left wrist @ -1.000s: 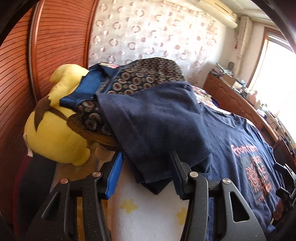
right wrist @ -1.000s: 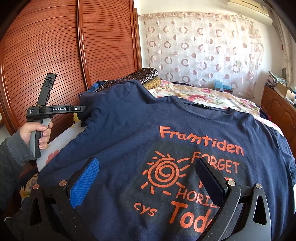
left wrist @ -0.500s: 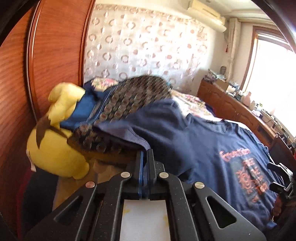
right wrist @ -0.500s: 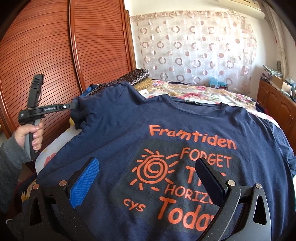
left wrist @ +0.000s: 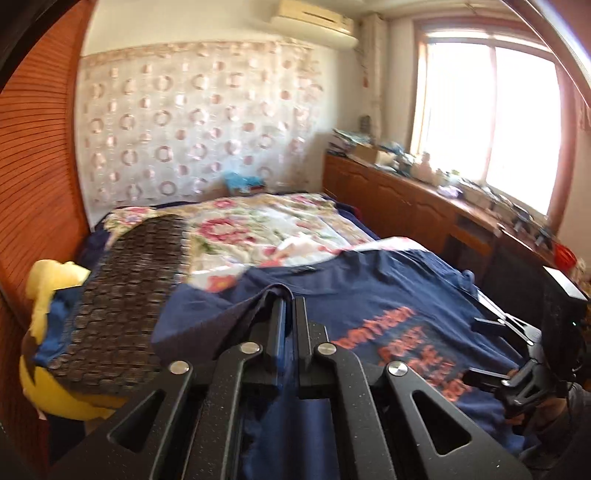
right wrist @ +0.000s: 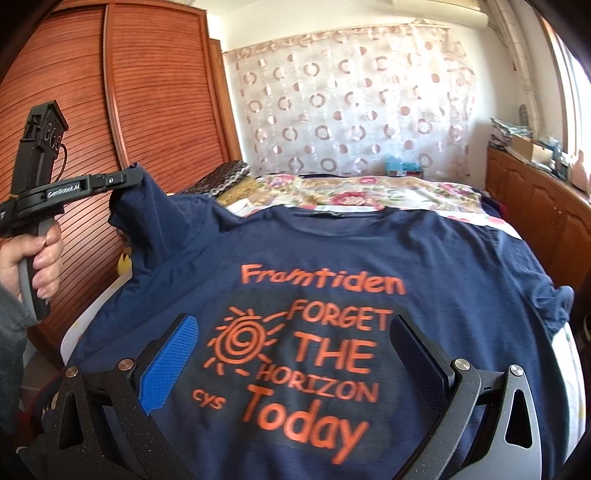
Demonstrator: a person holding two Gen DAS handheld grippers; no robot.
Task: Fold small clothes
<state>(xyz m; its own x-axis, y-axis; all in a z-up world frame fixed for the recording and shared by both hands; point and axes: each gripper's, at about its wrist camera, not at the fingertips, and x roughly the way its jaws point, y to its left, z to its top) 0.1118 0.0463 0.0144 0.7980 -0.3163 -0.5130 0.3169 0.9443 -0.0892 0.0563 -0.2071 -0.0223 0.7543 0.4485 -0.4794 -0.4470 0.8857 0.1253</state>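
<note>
Right wrist view shows us a navy T-shirt (right wrist: 332,258) spread face up on the bed (right wrist: 369,192), with an orange sun and "FORGET THE HORIZON Today" print. Our right gripper (right wrist: 293,350) hovers over the print, fingers wide apart and holding nothing. Our left gripper (right wrist: 125,180) has its fingers pinched on the shirt's sleeve (right wrist: 147,221), lifting it clear of the bed.

Left of you: slatted wooden wardrobe doors (right wrist: 147,122).
Ahead of you: ring-patterned curtain (left wrist: 192,129), air conditioner (left wrist: 314,16) above.
Right of you: bright window (left wrist: 491,122) over wooden cabinets (left wrist: 399,199).
</note>
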